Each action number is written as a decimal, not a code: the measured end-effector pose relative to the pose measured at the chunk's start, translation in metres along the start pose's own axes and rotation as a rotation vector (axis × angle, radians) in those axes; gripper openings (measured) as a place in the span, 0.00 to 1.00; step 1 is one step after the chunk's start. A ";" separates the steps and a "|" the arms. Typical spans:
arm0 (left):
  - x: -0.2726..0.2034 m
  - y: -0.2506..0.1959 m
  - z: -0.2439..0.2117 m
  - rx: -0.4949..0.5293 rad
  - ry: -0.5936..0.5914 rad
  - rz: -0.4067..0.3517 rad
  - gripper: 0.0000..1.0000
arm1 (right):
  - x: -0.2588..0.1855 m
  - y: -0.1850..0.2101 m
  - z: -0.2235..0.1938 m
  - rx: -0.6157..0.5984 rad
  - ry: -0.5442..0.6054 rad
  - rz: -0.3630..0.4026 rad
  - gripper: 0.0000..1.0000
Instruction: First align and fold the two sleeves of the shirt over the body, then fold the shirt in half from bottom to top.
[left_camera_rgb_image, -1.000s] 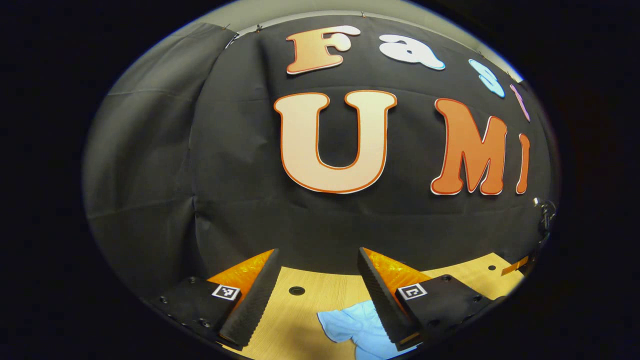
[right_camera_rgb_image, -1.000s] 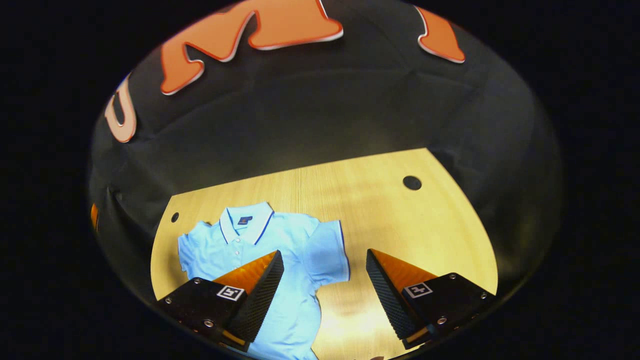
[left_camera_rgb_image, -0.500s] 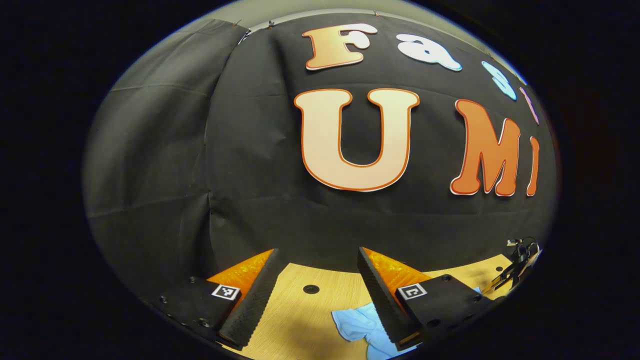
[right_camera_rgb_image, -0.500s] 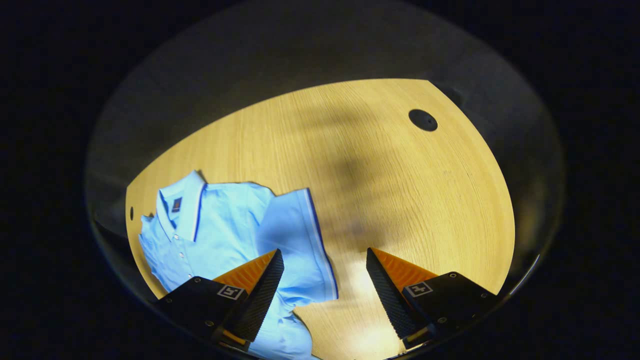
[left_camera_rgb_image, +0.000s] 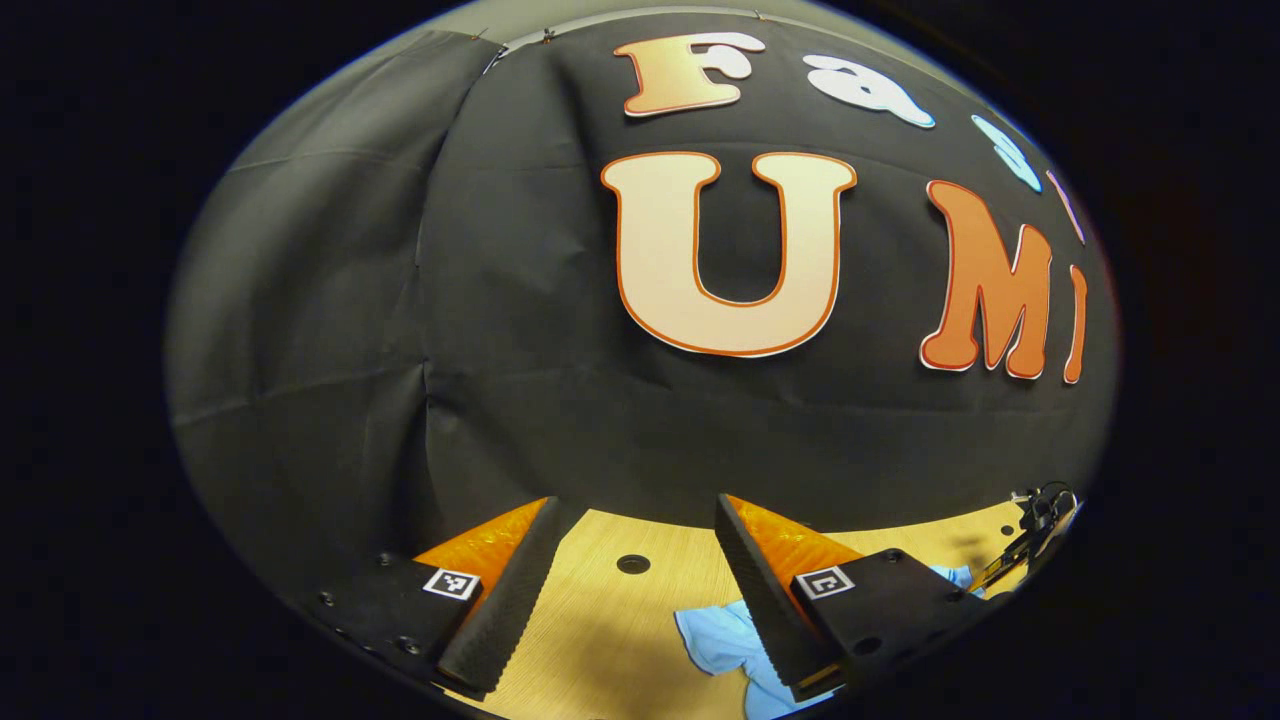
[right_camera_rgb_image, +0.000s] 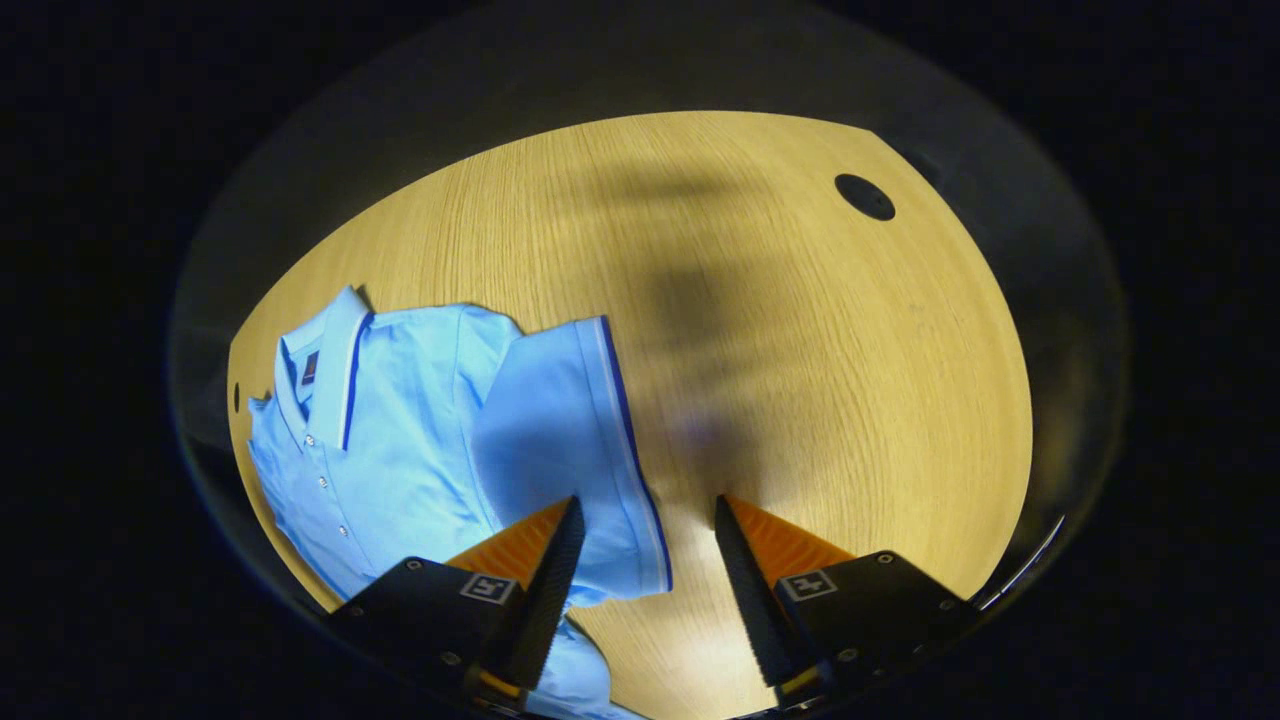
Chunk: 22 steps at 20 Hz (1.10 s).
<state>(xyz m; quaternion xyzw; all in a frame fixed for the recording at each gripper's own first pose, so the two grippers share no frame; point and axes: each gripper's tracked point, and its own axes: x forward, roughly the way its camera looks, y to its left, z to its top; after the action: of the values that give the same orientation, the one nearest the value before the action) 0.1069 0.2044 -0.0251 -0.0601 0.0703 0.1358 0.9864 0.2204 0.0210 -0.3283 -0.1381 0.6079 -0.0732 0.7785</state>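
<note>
Down tips the right gripper over this last second: the booth wall that topped its view has slid out, the wooden table has spread across it, and the shirt has swelled and swung to the lower left. Its fingers have drawn in a touch too, though a fair gap still stands between them and nothing is held. Nearest in, the right gripper view has the left finger lying over the blue fabric, and the sleeve with its dark and white edge band ends in the gap between the two fingers, closer to the left one. Whether that finger touches the cloth, I cannot tell. Bare wood sits under the right finger. Further out, the shirt lies flat, buttons and striped collar toward the table's far left edge. Beyond the sleeve, a soft shadow crosses the wood, and a dark round hole sits near the far right corner.

Over to the left gripper: held wide, empty, poised above the table's left end. In the left gripper view a crumpled blue part of the shirt lies just by the inner face of its right finger, partly tucked behind it. Past the tips, another round hole, then black cloth. Far right, at the table's edge, a small dark piece of rig, too small to make out.
</note>
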 end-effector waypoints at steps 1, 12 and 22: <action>0.000 0.001 -0.002 0.001 0.005 0.002 0.99 | -0.001 0.000 -0.001 0.006 0.003 0.004 0.73; 0.000 0.011 -0.012 -0.002 0.037 0.016 0.99 | -0.031 0.034 0.000 -0.046 -0.082 0.083 0.01; -0.008 0.035 -0.014 -0.026 0.036 0.005 0.99 | -0.095 0.126 -0.017 -0.164 -0.182 0.219 0.01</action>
<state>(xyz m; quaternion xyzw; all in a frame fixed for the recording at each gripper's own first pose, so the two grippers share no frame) 0.0875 0.2341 -0.0413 -0.0750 0.0865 0.1381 0.9838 0.1733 0.1652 -0.2819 -0.1399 0.5501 0.0749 0.8199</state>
